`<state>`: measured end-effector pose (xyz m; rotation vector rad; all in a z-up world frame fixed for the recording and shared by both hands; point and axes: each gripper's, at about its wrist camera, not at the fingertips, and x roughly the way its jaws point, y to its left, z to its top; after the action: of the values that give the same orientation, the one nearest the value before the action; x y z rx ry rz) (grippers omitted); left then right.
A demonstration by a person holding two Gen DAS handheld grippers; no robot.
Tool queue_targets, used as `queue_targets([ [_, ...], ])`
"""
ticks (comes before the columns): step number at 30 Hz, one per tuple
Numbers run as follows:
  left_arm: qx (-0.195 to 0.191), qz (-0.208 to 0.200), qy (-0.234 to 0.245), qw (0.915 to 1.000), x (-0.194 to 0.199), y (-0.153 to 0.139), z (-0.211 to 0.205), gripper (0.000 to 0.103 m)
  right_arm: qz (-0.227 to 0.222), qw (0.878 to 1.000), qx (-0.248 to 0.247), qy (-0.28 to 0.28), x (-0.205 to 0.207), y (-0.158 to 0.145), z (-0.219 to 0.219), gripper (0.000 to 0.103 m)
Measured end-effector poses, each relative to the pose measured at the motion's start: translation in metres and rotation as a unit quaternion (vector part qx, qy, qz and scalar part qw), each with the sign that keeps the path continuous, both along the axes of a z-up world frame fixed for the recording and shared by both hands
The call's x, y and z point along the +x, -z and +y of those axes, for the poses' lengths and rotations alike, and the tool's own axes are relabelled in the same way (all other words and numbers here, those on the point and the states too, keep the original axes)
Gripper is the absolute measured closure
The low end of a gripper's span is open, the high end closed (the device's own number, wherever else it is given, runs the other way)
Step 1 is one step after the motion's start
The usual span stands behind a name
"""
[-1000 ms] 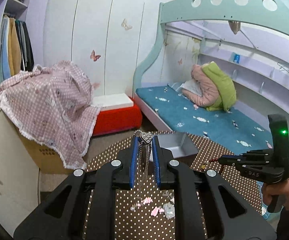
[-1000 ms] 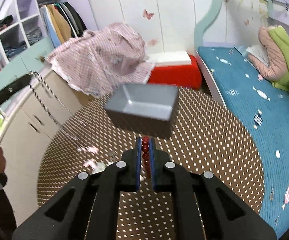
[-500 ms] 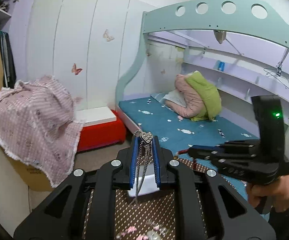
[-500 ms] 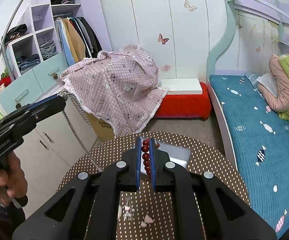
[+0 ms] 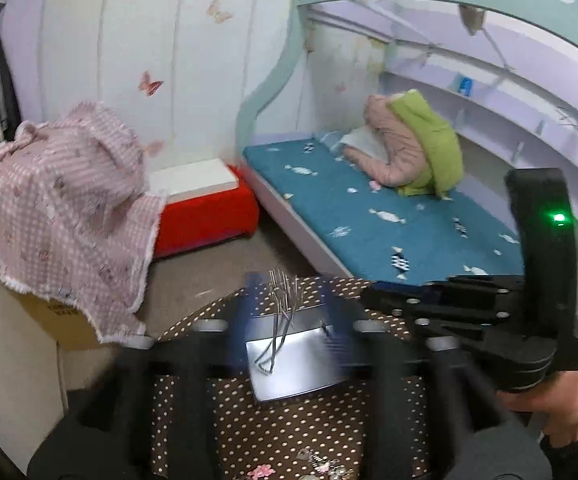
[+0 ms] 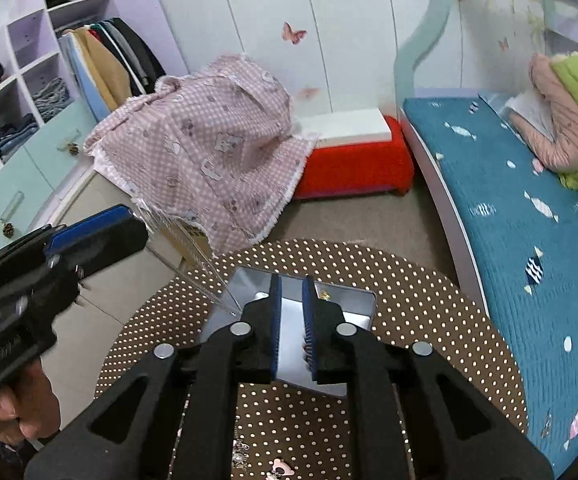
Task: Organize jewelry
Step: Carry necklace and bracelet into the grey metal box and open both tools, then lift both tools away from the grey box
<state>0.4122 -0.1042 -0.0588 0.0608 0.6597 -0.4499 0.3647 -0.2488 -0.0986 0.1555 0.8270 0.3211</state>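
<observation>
A grey metal tray point(image 5: 301, 372) point(image 6: 353, 300) stands on the round table under a brown dotted cloth point(image 5: 289, 432) point(image 6: 429, 304). My left gripper point(image 5: 293, 312) point(image 6: 101, 228) is blurred above the tray with its jaws opening. A silver chain necklace point(image 5: 279, 320) point(image 6: 193, 264) streaks down from it into the tray, free of the pads. My right gripper point(image 6: 291, 320) point(image 5: 373, 294) hangs over the tray with its jaws opening and nothing between the blue pads. A small gold piece point(image 6: 323, 294) lies in the tray. The red bead bracelet is hidden.
Loose pink and silver trinkets point(image 5: 261, 470) point(image 6: 281, 466) lie on the cloth at the near edge. Behind the table are a pink checked cloth over a box point(image 6: 209, 152), a red bench point(image 6: 353, 168) and a bed with a blue cover point(image 6: 509, 208).
Both grippers came over the tray and their jaws parted. The necklace slipped from the left pads and drops into the tray. The red beads left the right pads.
</observation>
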Motion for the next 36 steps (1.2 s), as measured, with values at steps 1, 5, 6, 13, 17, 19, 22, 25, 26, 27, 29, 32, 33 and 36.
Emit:
queue_targets([
  [1, -0.002, -0.008, -0.014, 0.9999, -0.001, 0.002, 0.006, 0.026, -0.002, 1.000, -0.001, 0.004, -0.002, 0.000, -0.001, 0.075],
  [5, -0.009, -0.014, -0.051, 0.9986, -0.005, 0.000, 0.026, 0.011, -0.029, 0.999, -0.010, 0.029, -0.016, -0.007, -0.007, 0.018],
  [6, -0.009, -0.015, -0.064, 0.9978, -0.008, -0.001, 0.031, 0.008, -0.034, 0.999, -0.012, 0.034, -0.018, -0.009, -0.009, 0.015],
  [13, 0.006, -0.045, -0.127, 0.9909, -0.040, -0.014, 0.058, 0.005, -0.063, 0.995, -0.021, 0.068, -0.043, -0.028, -0.019, 0.007],
  [17, 0.017, -0.071, -0.142, 0.9872, -0.065, -0.025, 0.064, 0.005, -0.087, 0.993, -0.022, 0.079, -0.063, -0.043, -0.023, 0.007],
  [19, 0.015, -0.080, -0.149, 0.9855, -0.077, -0.033, 0.066, 0.005, -0.096, 0.992, -0.017, 0.081, -0.072, -0.049, -0.024, 0.007],
  [22, 0.007, -0.085, -0.160, 0.9833, -0.094, -0.041, 0.070, 0.005, -0.115, 0.990, -0.020, 0.084, -0.089, -0.061, -0.023, 0.007],
  [25, 0.003, -0.088, -0.164, 0.9825, -0.110, -0.044, 0.072, 0.005, -0.134, 0.987, -0.016, 0.084, -0.109, -0.070, -0.022, 0.007],
  [26, 0.005, -0.088, -0.166, 0.9821, -0.115, -0.044, 0.073, 0.005, -0.137, 0.987, -0.016, 0.086, -0.114, -0.072, -0.022, 0.007],
  [27, 0.007, -0.089, -0.168, 0.9816, -0.119, -0.045, 0.074, 0.005, -0.143, 0.986, -0.016, 0.089, -0.122, -0.074, -0.022, 0.007],
  [29, 0.010, -0.095, -0.172, 0.9804, -0.131, -0.046, 0.075, 0.005, -0.150, 0.984, -0.018, 0.093, -0.135, -0.075, -0.022, 0.007],
  [32, 0.014, -0.096, -0.176, 0.9796, -0.146, -0.045, 0.075, 0.005, -0.154, 0.983, -0.019, 0.094, -0.150, -0.076, -0.021, 0.007],
  [33, 0.015, -0.098, -0.176, 0.9794, -0.151, -0.045, 0.075, 0.005, -0.156, 0.983, -0.021, 0.095, -0.155, -0.076, -0.020, 0.007],
  [36, 0.025, -0.104, -0.178, 0.9781, -0.163, -0.044, 0.074, 0.005, -0.163, 0.981, -0.030, 0.100, -0.168, -0.075, -0.017, 0.007],
])
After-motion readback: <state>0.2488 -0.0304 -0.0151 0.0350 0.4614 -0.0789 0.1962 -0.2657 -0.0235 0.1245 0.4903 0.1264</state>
